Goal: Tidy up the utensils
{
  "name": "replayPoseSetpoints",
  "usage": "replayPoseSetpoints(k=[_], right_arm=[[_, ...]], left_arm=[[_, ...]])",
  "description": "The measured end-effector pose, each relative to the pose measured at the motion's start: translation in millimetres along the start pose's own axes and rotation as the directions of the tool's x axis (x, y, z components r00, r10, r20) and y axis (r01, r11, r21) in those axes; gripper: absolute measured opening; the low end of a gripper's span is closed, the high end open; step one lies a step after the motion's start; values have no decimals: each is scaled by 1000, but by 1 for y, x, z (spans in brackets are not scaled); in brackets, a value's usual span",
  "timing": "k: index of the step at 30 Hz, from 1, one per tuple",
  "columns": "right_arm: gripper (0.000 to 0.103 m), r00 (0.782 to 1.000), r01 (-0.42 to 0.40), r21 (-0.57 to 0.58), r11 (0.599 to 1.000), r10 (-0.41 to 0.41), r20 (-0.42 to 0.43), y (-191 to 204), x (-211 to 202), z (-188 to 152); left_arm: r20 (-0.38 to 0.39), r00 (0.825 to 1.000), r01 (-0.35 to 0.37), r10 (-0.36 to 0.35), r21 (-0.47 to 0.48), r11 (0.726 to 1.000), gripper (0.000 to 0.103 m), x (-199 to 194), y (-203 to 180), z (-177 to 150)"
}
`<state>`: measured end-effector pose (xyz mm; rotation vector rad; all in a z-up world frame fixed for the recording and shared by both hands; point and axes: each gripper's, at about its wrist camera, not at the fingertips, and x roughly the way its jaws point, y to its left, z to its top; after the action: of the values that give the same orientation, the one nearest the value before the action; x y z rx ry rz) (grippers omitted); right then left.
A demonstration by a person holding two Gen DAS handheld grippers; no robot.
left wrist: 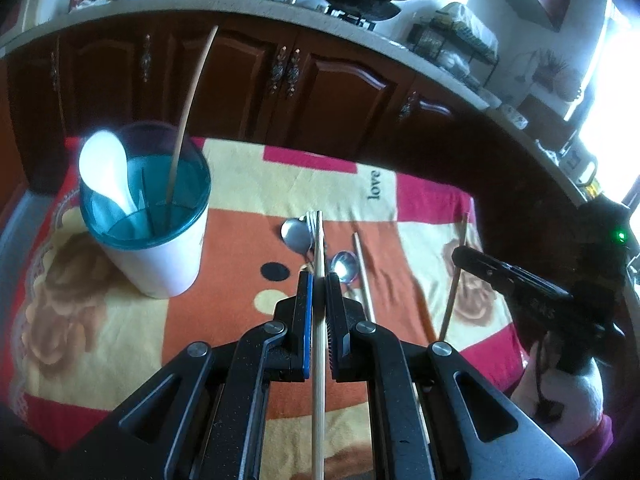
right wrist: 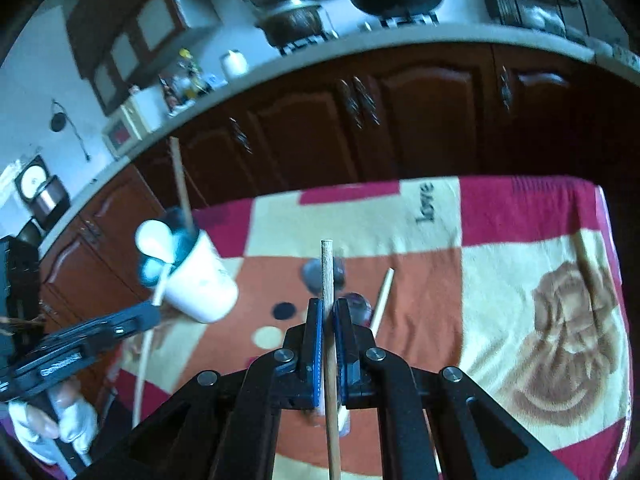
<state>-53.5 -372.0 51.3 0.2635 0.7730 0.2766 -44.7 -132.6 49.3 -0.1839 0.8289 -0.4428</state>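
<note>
Two hand-held grippers hover over a surface (left wrist: 240,184) covered by a patterned blanket. The left gripper (left wrist: 319,280) is clamped narrow on a wooden chopstick (left wrist: 319,344) that runs lengthwise between its pads. The right gripper (right wrist: 329,306) is likewise closed tight on a second chopstick (right wrist: 328,280), raised off the blanket.

Each stick is pinched along its length, so it could slide or swivel in the grip and drop back onto the blanket. Both sticks are long; lowered together, they might cross each other, catch the cup's rim, or tip the cup, which already looks crowded.

The cup (left wrist: 168,264), white with a blue-green rim, stands at the left of the surface. It holds a white soup spoon (left wrist: 106,172) and one upright chopstick (left wrist: 188,120).

Two metal spoons (left wrist: 296,234), a fork (left wrist: 311,220) and another chopstick (left wrist: 363,276) lie on the blanket near the middle.
</note>
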Motion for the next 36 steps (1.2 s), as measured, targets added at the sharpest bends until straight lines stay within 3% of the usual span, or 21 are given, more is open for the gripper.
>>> replayPoseSetpoints(k=[14, 36], right_arm=[[5, 994, -49, -112, 993, 59, 94, 62, -36, 25], [5, 972, -154, -298, 942, 198, 124, 167, -11, 107]], left_arm=[[69, 996, 50, -48, -32, 998, 5, -41, 11, 19], [199, 977, -59, 78, -99, 993, 5, -65, 95, 80]])
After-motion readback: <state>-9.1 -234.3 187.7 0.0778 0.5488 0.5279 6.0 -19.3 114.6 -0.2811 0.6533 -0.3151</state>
